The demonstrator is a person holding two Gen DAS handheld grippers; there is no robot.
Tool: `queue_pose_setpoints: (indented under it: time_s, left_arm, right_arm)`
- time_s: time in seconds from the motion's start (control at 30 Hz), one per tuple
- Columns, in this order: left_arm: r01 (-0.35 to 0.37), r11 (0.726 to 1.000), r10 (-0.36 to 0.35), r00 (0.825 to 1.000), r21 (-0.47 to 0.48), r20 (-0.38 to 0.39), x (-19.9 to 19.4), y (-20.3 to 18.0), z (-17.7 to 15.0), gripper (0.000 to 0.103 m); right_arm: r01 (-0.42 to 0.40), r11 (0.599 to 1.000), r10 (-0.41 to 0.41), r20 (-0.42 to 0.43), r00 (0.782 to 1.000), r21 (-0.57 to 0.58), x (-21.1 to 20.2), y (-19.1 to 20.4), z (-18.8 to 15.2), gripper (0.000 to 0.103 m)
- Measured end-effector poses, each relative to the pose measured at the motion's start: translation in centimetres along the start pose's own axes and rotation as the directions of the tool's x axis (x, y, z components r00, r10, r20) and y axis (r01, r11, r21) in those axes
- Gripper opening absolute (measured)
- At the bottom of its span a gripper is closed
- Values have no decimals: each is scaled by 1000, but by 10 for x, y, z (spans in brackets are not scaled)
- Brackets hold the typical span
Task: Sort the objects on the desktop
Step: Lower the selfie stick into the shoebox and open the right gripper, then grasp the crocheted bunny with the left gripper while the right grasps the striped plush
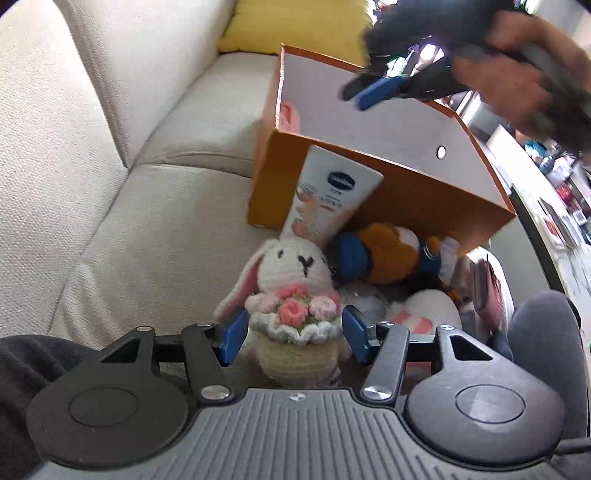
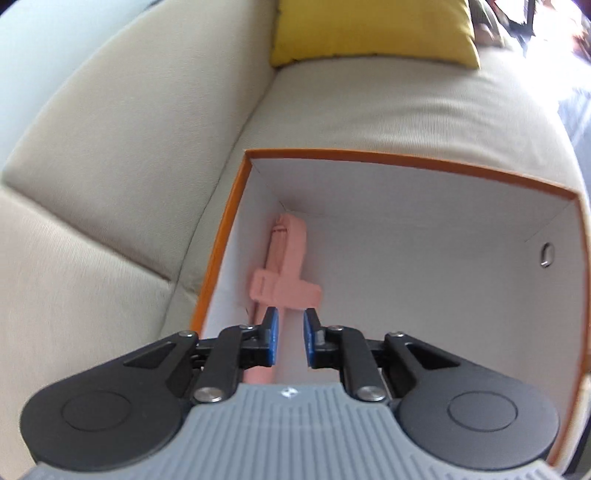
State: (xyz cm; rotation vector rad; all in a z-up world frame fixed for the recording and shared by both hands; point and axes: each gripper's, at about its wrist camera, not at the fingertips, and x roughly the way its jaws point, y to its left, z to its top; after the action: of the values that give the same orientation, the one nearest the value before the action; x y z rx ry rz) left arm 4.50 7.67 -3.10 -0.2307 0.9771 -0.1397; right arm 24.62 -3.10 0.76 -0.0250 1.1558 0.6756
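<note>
Cream fabric sofa [image 1: 140, 155], yellow cushion [image 2: 373, 29] at its back, bright daylight at right

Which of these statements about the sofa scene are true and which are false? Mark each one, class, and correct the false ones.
1. The orange box sits on a cream sofa. True.
2. The box holds a pink object against its wall. True.
3. The left tool has its fingers on either side of the crocheted bunny. True.
4. The right tool grips a blue toy. False: nothing is between its fingers.
5. The cushion on the sofa is green. False: it is yellow.
6. The white tube lies inside the box. False: it leans against the box's outside.
</note>
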Motion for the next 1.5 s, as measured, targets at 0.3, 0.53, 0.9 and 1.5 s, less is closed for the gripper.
queue_pose_setpoints:
  time_s: [0.3, 0.53, 0.9, 1.5]
  left_arm:
    - [23, 1000, -23, 998, 5, -58, 9, 6, 14, 70]
    - [59, 996, -45, 983, 72, -179, 32, -9, 23, 70]
    - [-12, 995, 33, 977, 98, -210, 55, -24, 16, 70]
    - [2, 995, -3, 1000, 97, 11, -30, -33, 34, 62]
  right_arm:
    - [-4, 941, 6, 6, 1000, -337, -56, -25, -106, 21]
    - [-17, 847, -38, -94, 995, -531, -34, -25, -163, 38]
    - [-7, 585, -132, -104, 986, -811, 14, 2, -202, 75]
    - [-81, 773, 13, -112, 994, -629, -38, -33, -158, 64]
